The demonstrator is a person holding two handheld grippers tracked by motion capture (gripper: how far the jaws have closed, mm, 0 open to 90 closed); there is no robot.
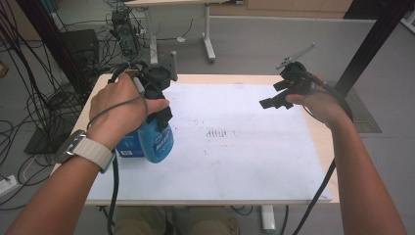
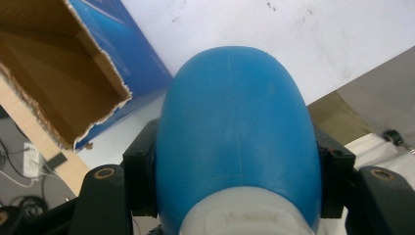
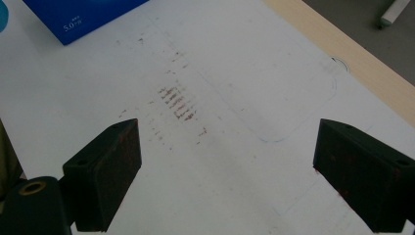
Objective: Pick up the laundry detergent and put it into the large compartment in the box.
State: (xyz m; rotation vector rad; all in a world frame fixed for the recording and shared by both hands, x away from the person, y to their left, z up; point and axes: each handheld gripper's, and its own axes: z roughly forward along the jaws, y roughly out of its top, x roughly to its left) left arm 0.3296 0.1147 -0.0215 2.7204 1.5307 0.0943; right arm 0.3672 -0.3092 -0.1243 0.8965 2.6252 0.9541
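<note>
The left hand-held gripper (image 1: 159, 110) clamps the blue bottle (image 1: 157, 139) at the table's (image 1: 254, 191) nine o'clock, beside the open blue box (image 2: 93, 73). The rounded plastic could slip. The right hand-held gripper (image 1: 274, 100) hangs open at two o'clock.

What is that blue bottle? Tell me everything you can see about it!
The blue bottle looks like smooth, shiny plastic, rounded like an egg, with a white part at one end and a printed label on its side. The left gripper is shut on it, one black jaw pressing each side. It hangs tilted over the left part of the white mat, beside the open blue cardboard box. Whether it touches the box or mat cannot be told.
</note>
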